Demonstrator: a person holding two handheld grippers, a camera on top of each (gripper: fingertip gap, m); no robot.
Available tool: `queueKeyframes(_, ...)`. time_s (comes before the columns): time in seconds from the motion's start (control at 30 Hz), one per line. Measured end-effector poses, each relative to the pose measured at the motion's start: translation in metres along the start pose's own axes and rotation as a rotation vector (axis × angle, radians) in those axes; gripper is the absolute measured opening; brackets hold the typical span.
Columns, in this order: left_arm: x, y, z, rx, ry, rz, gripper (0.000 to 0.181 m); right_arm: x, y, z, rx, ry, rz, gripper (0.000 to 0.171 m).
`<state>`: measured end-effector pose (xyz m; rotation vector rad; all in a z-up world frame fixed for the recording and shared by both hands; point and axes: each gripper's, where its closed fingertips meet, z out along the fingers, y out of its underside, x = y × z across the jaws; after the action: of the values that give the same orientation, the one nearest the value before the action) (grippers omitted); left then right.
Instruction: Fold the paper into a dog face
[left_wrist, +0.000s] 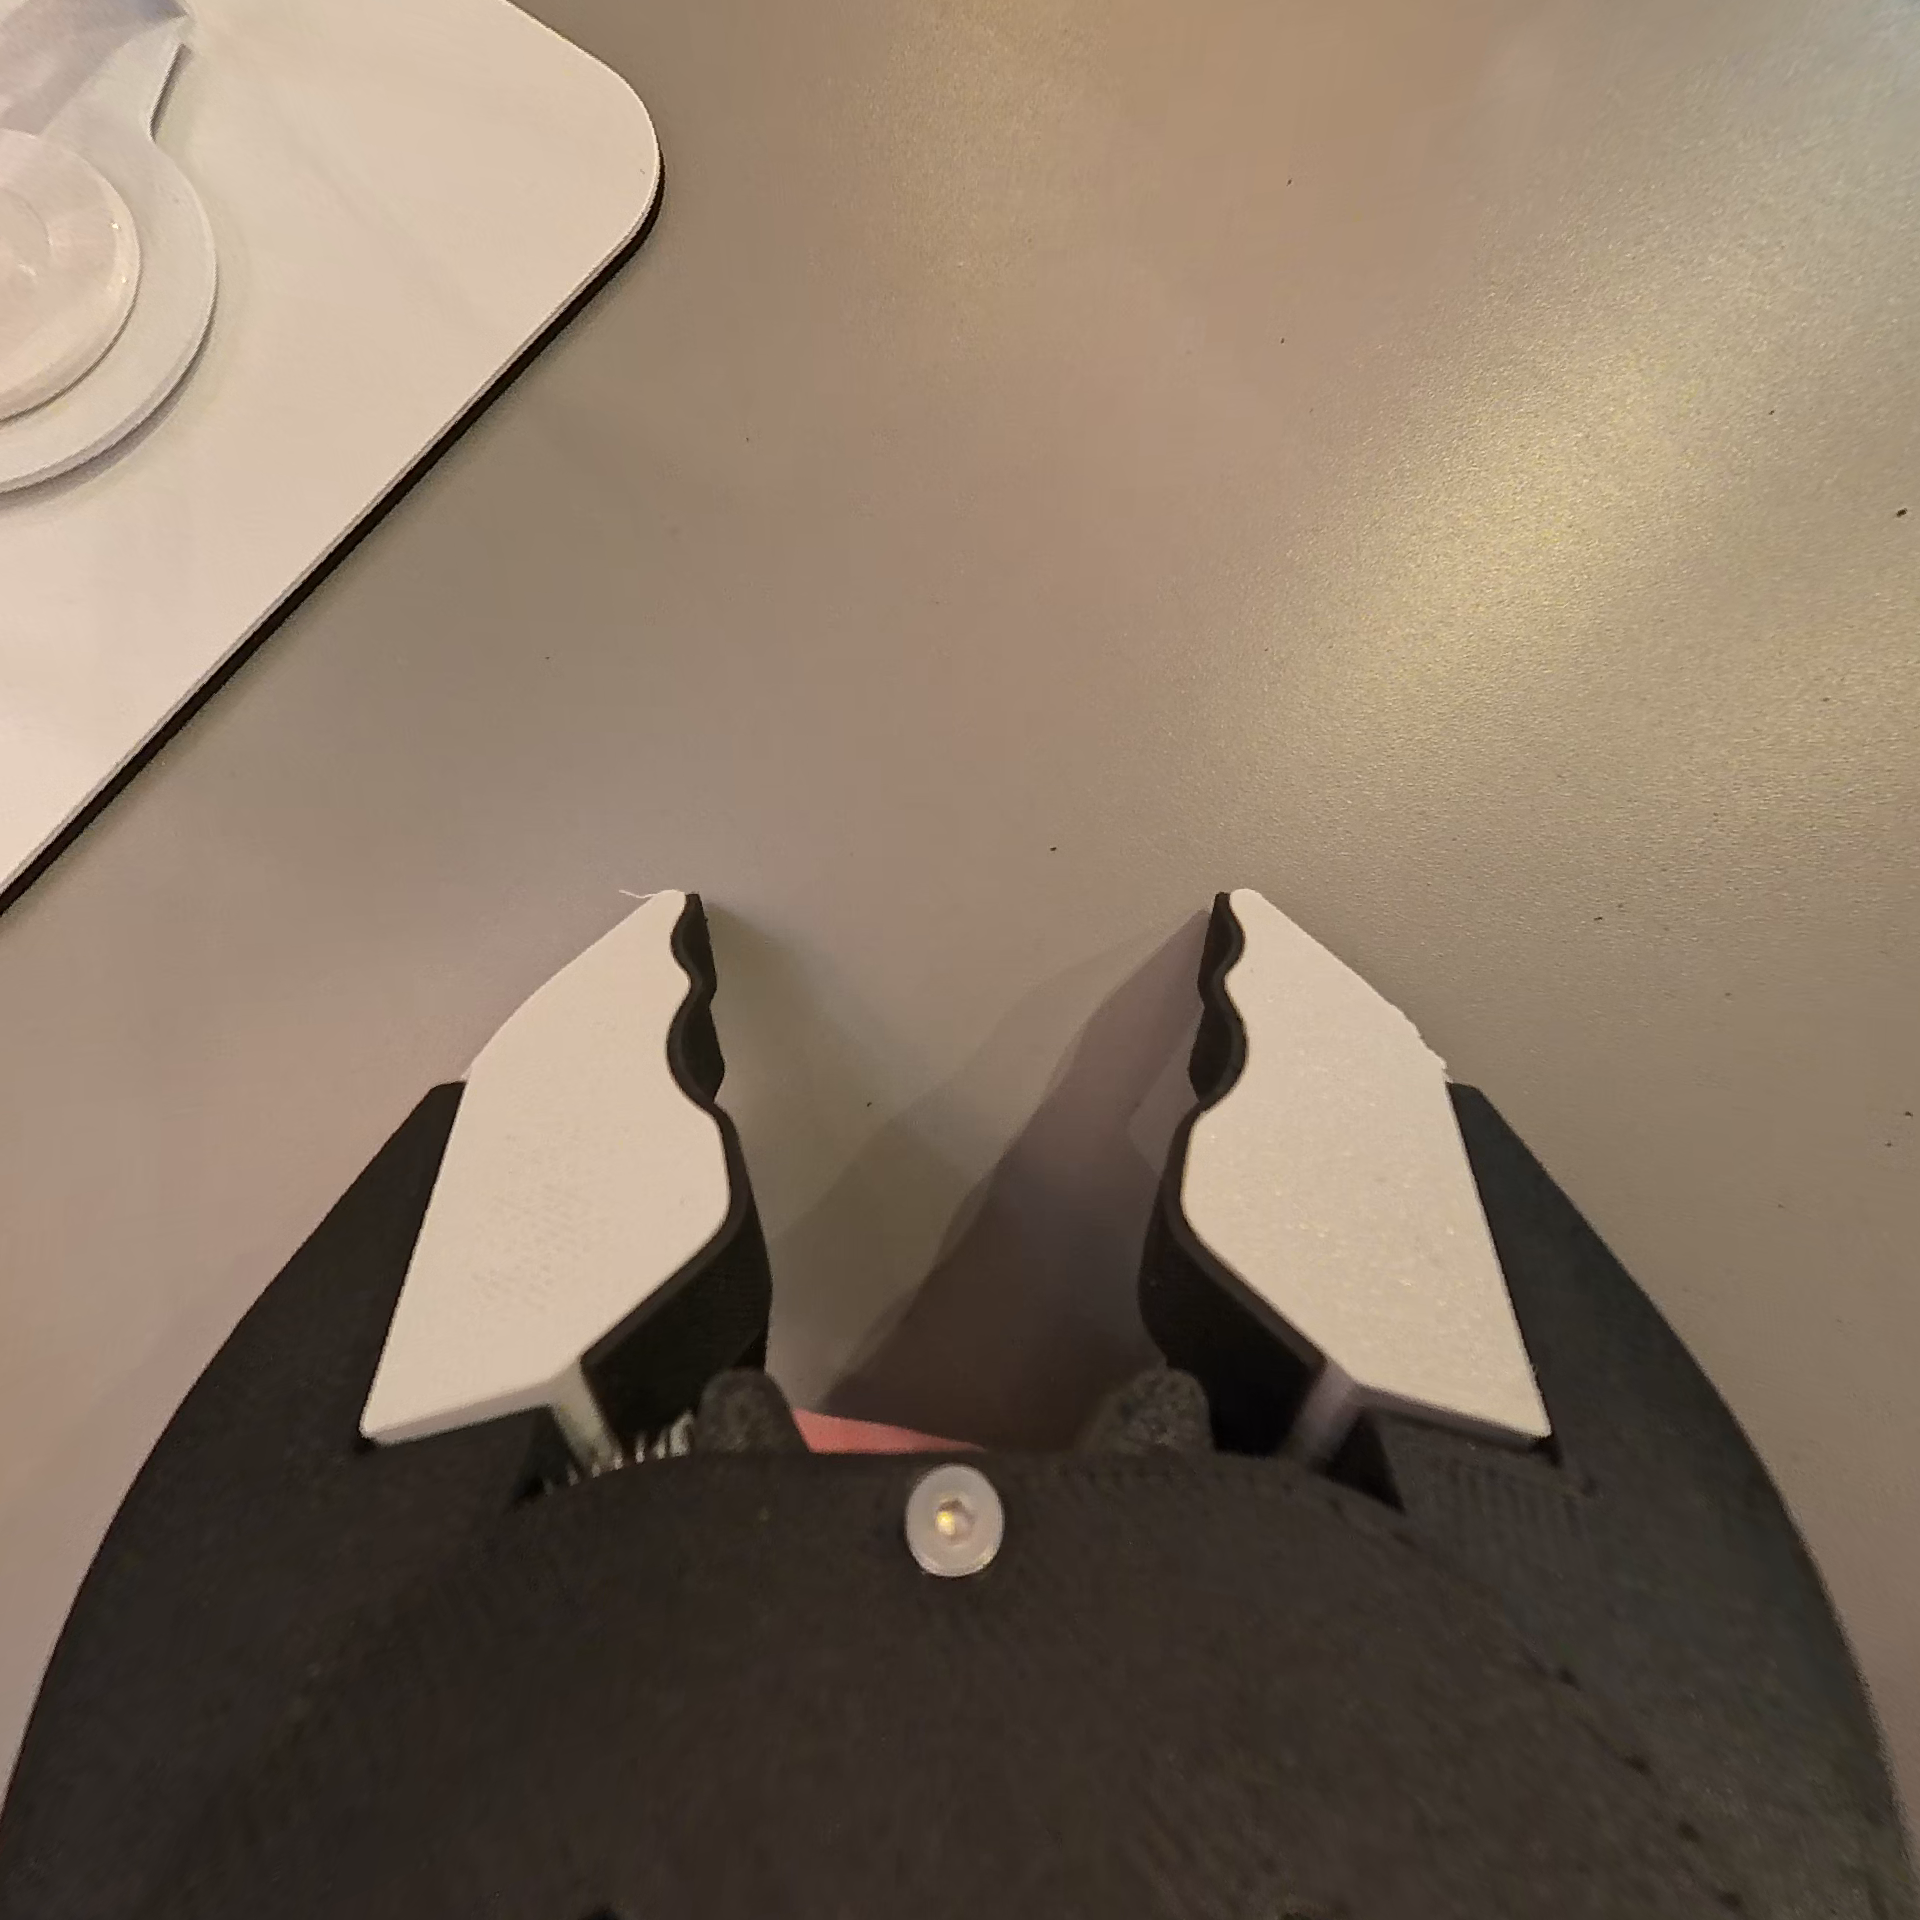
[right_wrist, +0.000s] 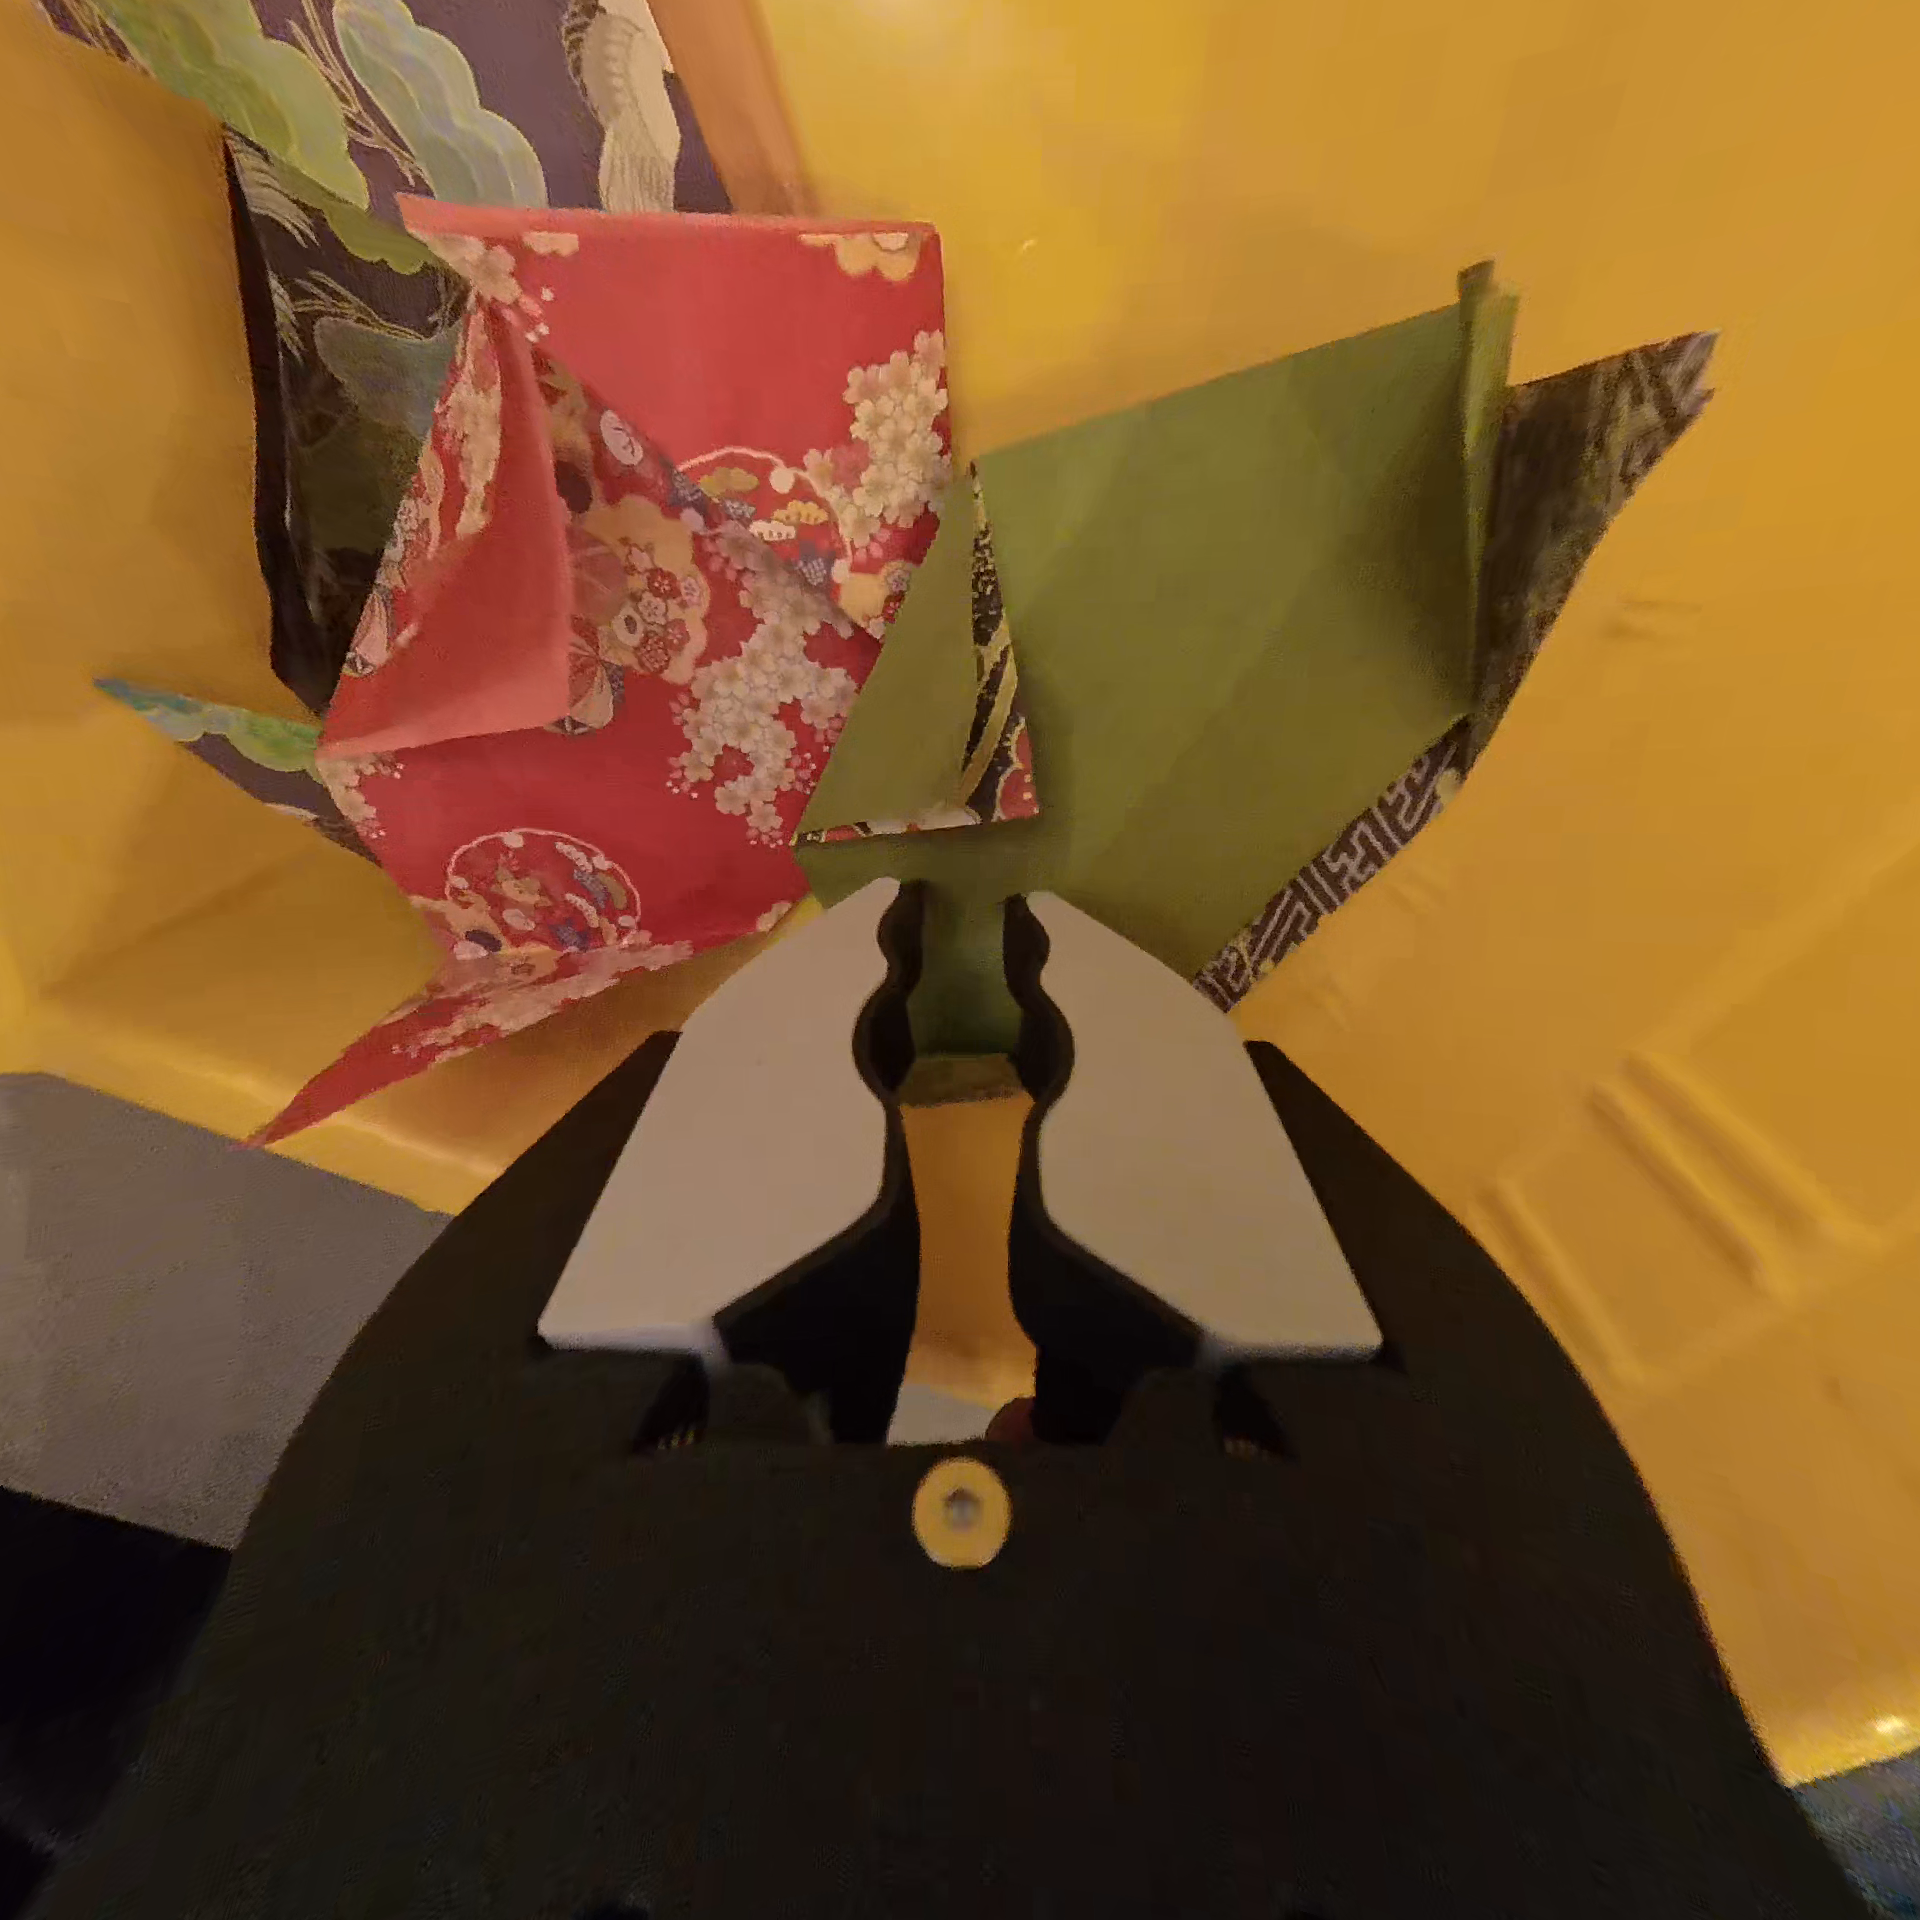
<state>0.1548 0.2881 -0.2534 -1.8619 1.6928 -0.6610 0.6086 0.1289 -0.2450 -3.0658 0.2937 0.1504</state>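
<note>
where no writing shows, green folded paper, yellow bin

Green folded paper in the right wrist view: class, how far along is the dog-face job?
Done: the green folded paper already carries creases and a turned-down flap, with a patterned side showing; it sits in a yellow bin beside a red floral folded paper.
In hand: the right gripper straddles its lower tab, jaws narrow; contact is unclear.
Left: the left gripper is open above bare grey table.
</note>
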Motion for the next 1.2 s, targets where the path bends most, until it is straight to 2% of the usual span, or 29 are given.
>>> queueKeyframes(0.27,0.0,0.0,0.0,0.0,0.0,0.0,0.089,-0.004,-0.008,-0.052,0.127,0.009,-0.032,0.034)
queueKeyframes(0.37,0.0,0.0,0.0,0.0,0.0,0.0,0.089,-0.003,-0.013,-0.073,0.189,0.047,-0.047,0.033)
queueKeyframes(0.43,0.0,0.0,0.0,0.0,0.0,0.0,0.089,-0.012,-0.011,-0.08,0.191,0.011,-0.044,0.032)
queueKeyframes(0.67,0.0,0.0,0.0,0.0,-0.001,-0.001,0.088,-0.044,-0.016,-0.124,0.421,0.012,-0.128,0.032)
queueKeyframes(0.8,0.0,0.0,0.0,0.001,-0.001,-0.002,0.088,-0.066,0.0,-0.121,0.444,0.015,-0.174,0.047)
queueKeyframes(0.93,-0.001,0.0,0.0,0.0,-0.006,-0.001,0.088,-0.11,0.013,-0.107,0.51,0.014,-0.227,0.063)
queueKeyframes(1.0,-0.001,0.0,0.0,-0.001,-0.008,-0.003,0.088,-0.147,0.015,-0.092,0.538,0.015,-0.317,0.082)
queueKeyframes(1.03,-0.003,0.0,0.0,-0.004,-0.021,-0.012,0.091,-0.166,0.014,-0.084,0.563,0.031,-0.375,0.089)
queueKeyframes(1.13,-0.006,0.002,0.0,-0.018,-0.035,-0.032,0.104,-0.221,0.019,-0.051,0.571,0.012,-0.482,0.097)
queueKeyframes(1.2,-0.007,0.003,0.001,-0.033,-0.041,-0.039,0.116,-0.262,0.021,-0.029,0.576,-0.095,-0.51,0.099)
